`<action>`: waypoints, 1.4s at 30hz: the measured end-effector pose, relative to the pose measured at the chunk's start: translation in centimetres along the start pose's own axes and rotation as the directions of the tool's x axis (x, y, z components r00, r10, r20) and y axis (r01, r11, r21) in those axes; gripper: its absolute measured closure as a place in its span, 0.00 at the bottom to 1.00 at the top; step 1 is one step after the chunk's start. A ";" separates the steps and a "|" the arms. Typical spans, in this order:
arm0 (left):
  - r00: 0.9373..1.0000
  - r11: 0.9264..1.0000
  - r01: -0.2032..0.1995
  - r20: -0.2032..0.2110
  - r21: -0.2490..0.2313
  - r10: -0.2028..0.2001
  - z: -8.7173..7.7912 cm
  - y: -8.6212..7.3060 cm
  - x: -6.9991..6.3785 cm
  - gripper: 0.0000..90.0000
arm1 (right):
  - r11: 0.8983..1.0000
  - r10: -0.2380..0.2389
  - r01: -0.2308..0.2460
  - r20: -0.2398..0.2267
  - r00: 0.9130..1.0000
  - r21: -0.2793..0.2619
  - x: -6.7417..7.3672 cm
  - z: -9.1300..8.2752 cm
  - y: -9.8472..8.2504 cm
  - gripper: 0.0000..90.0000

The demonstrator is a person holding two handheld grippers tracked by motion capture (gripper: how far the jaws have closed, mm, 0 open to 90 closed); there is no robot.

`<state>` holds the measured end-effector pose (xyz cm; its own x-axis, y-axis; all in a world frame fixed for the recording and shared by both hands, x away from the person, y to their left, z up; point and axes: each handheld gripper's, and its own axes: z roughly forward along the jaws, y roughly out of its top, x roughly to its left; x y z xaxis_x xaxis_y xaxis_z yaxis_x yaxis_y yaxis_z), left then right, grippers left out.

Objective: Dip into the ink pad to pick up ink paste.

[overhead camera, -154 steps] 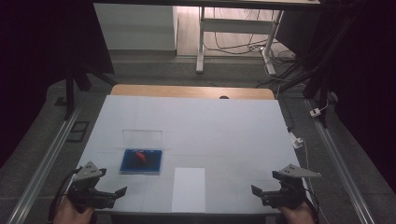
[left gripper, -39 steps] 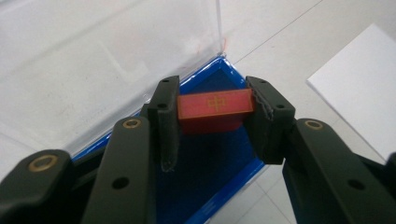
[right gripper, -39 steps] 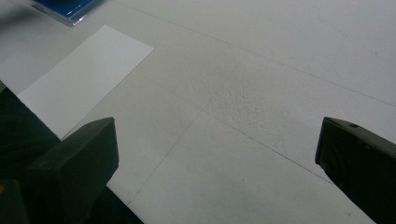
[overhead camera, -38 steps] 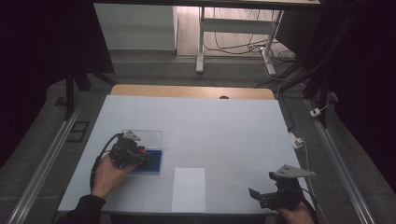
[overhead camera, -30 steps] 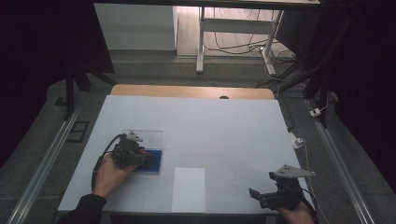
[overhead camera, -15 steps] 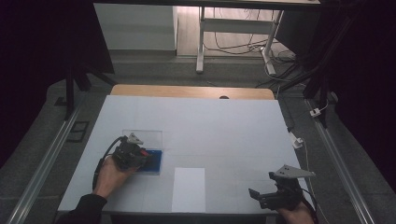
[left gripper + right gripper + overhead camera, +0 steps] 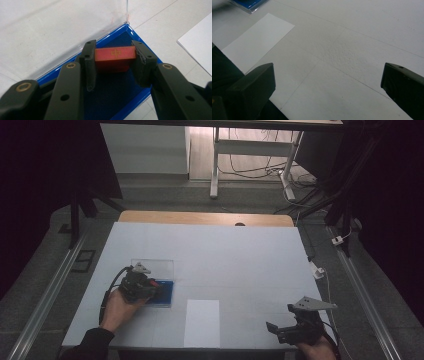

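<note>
Item: red block (image 7: 113, 58), oblong, with a small gold mark on its top face, being gripped by its two short ends between the pads of the left gripper (image 7: 113, 62); the jaws are clenched on it, pads pressing flat on both ends. Location: the block is being held inside the shallow blue-lined case (image 7: 117, 100), whose clear lid (image 7: 62, 30) is lying open at 12 o'clock of the base; in the high view the case (image 7: 165, 292) is sitting at about 8 o'clock on the white table (image 7: 240, 255), with the left gripper (image 7: 150, 287) over it. Whether the block is resting on the blue lining or already raised off it cannot be told. Handling judgement: the block is probably being taken out of the case; the lift is best made straight up, with the grip kept centred on the ends, so the blue rim is not being caught and the light case is not being dragged along. Right gripper (image 7: 280, 332): being held idle at 5 o'clock on the table, jaws spread wide, nothing between them. White paper sheet (image 7: 202, 322): lying flat at 6 o'clock, just beside the case.
</note>
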<state>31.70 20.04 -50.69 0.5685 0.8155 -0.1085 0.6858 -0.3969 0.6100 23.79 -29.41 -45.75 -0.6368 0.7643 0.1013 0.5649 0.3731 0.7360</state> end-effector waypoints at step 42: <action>1.000 1.000 -0.009 -0.018 0.008 0.009 -1.9 -1.2 0.5 0.65 | 1.000 -0.022 0.022 0.005 1.000 0.005 0.2 0.0 0.0 0.00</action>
<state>30.30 21.73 -50.03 0.5667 0.8191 -0.0889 0.6841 -0.4077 0.6048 23.67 -29.24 -45.70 -0.6467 0.7583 0.0818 0.5534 0.3927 0.7346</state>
